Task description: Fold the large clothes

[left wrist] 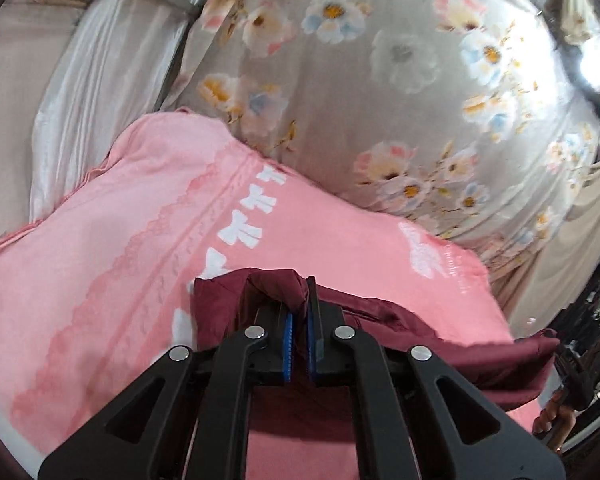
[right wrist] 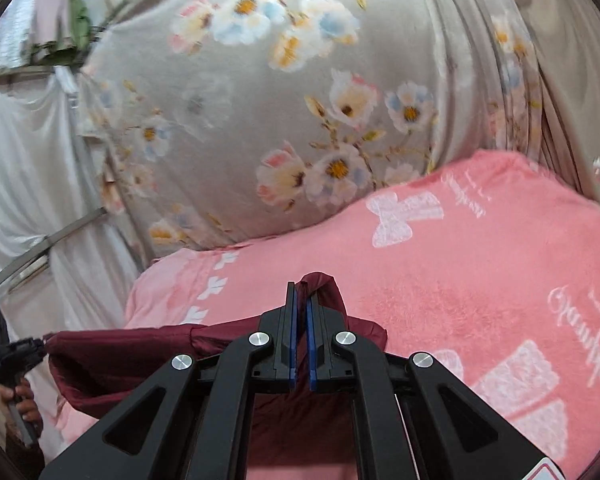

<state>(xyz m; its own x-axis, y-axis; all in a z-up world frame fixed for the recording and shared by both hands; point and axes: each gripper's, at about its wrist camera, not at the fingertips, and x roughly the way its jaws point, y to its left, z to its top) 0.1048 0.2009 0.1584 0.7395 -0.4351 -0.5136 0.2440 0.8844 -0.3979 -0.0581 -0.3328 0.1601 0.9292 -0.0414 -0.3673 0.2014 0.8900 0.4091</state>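
1. The left tool (left wrist: 299, 300) is pinching one top edge of the dark red shiny cloth garment (left wrist: 380, 360).
2. The right tool (right wrist: 302, 300) is pinching another top edge.
3. The garment hangs between both tools, just above the pink fluffy blanket (right wrist: 460, 280).
4. Holding it up by two spots probably lets it hang flat, ready for folding onto the blanket.

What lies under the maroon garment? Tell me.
Under the maroon garment, held by the left gripper and right gripper, lies the pink blanket. Whatever the blanket covers is hidden.
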